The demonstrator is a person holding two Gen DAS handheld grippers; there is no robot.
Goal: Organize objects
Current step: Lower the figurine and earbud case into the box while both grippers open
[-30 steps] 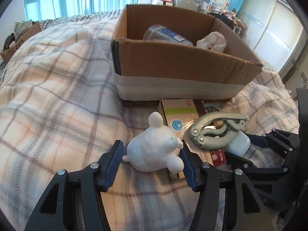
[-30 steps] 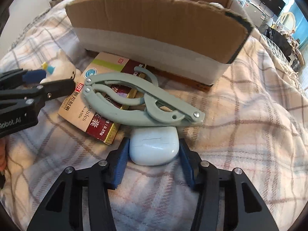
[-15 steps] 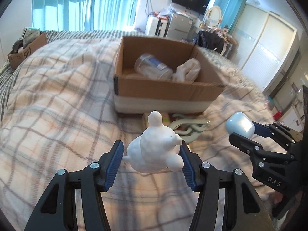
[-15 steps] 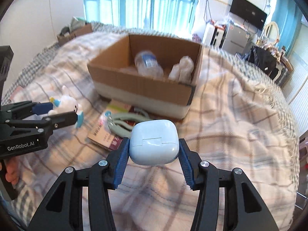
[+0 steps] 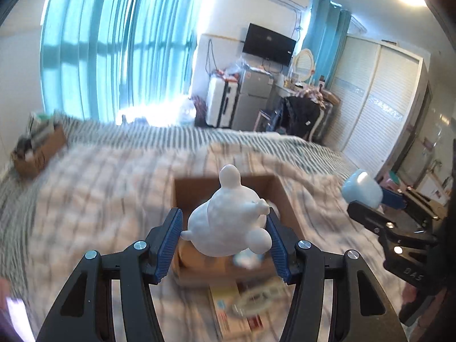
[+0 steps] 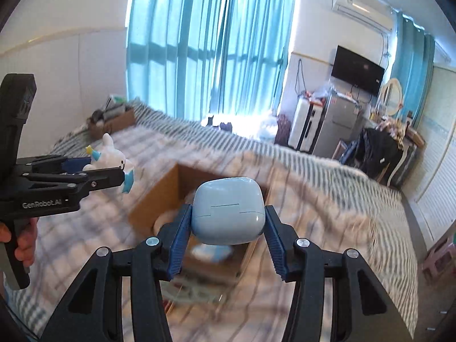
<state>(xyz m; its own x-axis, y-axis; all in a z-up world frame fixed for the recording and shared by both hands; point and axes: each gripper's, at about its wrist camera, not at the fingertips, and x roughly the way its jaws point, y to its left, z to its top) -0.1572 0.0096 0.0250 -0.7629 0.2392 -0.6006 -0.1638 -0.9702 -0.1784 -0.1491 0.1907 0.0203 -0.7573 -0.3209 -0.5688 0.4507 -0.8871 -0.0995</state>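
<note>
My left gripper [image 5: 225, 236] is shut on a white bunny figurine [image 5: 228, 219] and holds it high above the open cardboard box [image 5: 185, 191] on the bed. My right gripper [image 6: 226, 232] is shut on a pale blue earbud case [image 6: 228, 211], also raised over the box [image 6: 159, 196]. The left gripper and bunny [image 6: 111, 156] show at left in the right wrist view. The case [image 5: 362, 188] shows at right in the left wrist view. A green hanger [image 5: 262, 296] and a flat packet [image 5: 228, 307] lie blurred in front of the box.
The plaid blanket [image 5: 99, 199] covers the bed. A second small cardboard box [image 5: 40, 151] sits at the bed's far left edge. A fridge [image 6: 339, 122], TV and wardrobe stand beyond the bed. Blue curtains [image 6: 205, 42] cover the window.
Both grippers have risen well above the bed with their objects and now look down on the box from higher and farther back.
</note>
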